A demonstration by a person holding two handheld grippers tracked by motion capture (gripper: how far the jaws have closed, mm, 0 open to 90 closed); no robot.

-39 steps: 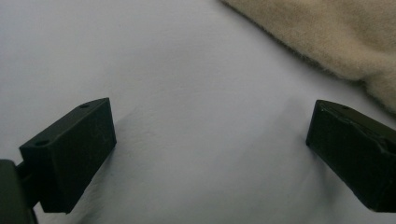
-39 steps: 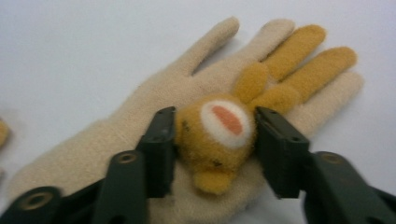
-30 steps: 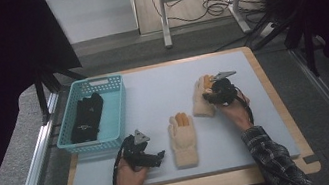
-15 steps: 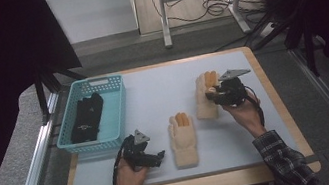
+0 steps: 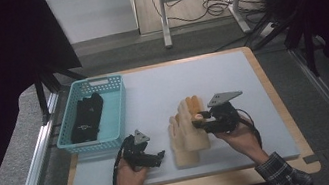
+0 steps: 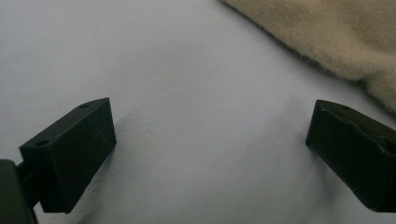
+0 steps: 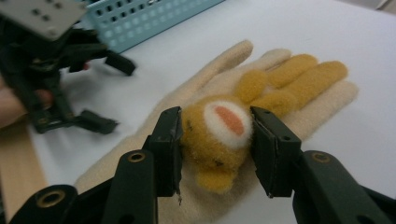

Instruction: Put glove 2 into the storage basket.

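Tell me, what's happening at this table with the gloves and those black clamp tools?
A person is sorting gloves with a clamp tool in each hand. The right gripper is shut on a cream glove with a bear face and holds it over a second cream glove lying on the white mat. The left gripper rests open on the mat beside that glove, holding nothing. Black gloves already lie in the blue basket.

2 black grippers (image 5: 207, 119), grey 3-cornered plates, plaid sleeve (image 5: 283, 176)
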